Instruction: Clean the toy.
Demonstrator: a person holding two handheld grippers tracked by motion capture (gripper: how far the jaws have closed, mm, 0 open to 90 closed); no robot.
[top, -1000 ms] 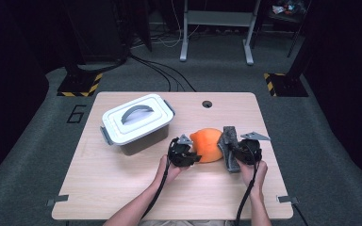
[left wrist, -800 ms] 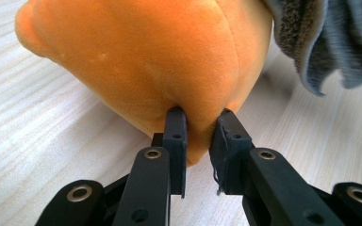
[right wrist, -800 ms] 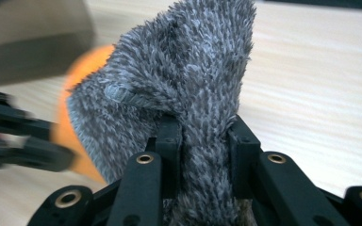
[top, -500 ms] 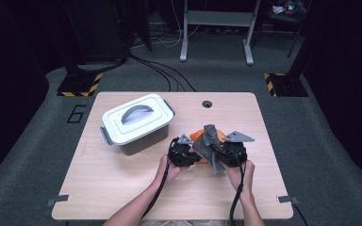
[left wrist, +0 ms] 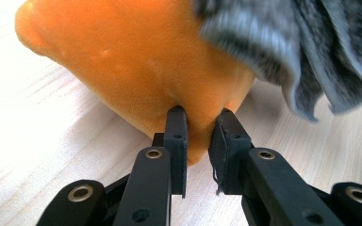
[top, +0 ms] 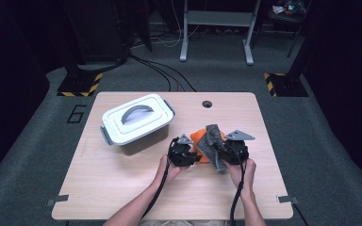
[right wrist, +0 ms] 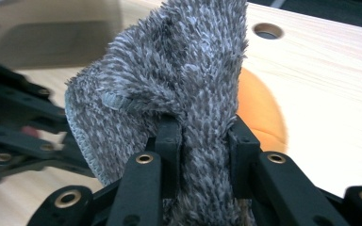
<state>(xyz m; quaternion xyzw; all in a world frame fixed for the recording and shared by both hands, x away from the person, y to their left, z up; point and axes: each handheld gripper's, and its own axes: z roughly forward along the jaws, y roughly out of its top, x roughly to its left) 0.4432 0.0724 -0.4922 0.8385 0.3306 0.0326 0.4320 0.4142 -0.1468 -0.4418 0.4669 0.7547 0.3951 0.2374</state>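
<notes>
Near the counter's [top: 122, 188] front edge, my left gripper [left wrist: 198, 136] pinches the orange cloth [left wrist: 136, 61]; my right gripper [right wrist: 202, 141] clamps the grey cloth [right wrist: 184, 70] above it.

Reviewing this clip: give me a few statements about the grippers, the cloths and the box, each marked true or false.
1. The left gripper pinches the orange soft cloth. True.
2. The right gripper is open and holds nothing. False: its jaws clamp the grey fluffy cloth.
3. The white plastic lidded box stands open. False: its lid is on.
4. The grey cloth lies partly over the orange one. True.
5. The box sits on the floor. False: it stands on the light wooden table.
</notes>
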